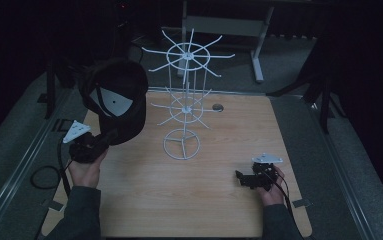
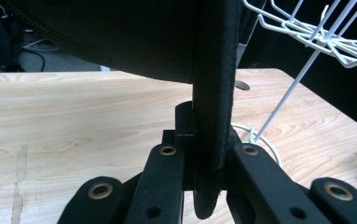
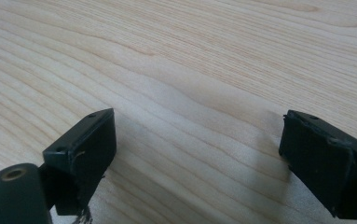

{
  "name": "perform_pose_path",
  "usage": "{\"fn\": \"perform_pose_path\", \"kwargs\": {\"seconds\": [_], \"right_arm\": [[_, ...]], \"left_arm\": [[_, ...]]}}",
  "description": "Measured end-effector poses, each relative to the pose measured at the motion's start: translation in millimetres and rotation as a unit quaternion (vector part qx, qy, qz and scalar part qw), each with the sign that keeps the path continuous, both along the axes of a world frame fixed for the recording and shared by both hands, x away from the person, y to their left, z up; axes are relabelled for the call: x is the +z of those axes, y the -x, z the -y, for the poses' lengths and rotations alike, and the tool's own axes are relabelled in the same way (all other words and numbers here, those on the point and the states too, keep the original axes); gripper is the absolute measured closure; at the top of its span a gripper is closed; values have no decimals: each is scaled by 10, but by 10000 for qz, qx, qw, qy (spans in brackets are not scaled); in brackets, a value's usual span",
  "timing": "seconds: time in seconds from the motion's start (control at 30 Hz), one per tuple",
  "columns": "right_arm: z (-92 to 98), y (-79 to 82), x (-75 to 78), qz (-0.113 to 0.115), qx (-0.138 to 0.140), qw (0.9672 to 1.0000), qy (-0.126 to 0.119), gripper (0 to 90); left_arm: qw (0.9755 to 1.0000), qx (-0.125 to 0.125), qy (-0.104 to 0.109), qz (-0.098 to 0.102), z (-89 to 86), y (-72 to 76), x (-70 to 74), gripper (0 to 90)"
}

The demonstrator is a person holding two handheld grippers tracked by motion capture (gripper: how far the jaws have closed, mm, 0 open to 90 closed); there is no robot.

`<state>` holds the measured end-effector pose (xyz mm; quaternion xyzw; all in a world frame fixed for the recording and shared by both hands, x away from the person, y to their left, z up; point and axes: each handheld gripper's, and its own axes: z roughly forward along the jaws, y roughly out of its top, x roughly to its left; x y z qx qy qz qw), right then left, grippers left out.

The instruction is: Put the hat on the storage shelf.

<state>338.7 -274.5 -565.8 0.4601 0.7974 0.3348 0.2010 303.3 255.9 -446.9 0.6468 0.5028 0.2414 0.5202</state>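
Observation:
A black cap (image 1: 119, 100) with a white inner lining hangs in the air over the table's left side, held by its brim. My left gripper (image 1: 103, 141) is shut on that brim (image 2: 211, 154), which stands edge-on between the two jaws in the left gripper view. A white wire display rack (image 1: 185, 100) with two tiers of spokes stands on a round base mid-table, just right of the cap; its spokes (image 2: 320, 39) show at the upper right of the left gripper view. My right gripper (image 1: 241, 178) rests low over the table at the front right, open, with bare wood between its fingers (image 3: 80, 149).
The wooden table (image 1: 214, 200) has a small round grommet hole (image 1: 217, 107) near its far edge. Grey carpet and dark metal frames surround it. A black cable (image 1: 44, 177) loops on the floor at the left. A desk frame (image 1: 259, 45) stands behind.

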Motion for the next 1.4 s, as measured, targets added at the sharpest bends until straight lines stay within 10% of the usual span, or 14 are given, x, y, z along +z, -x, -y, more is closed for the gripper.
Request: {"fn": "perform_pose_path", "kwargs": {"seconds": [1.4], "right_arm": [[-1,0,0,-1,-1,10000,-4,108]], "left_arm": [[9982,263,-370,398,96,118,257,867]]}}
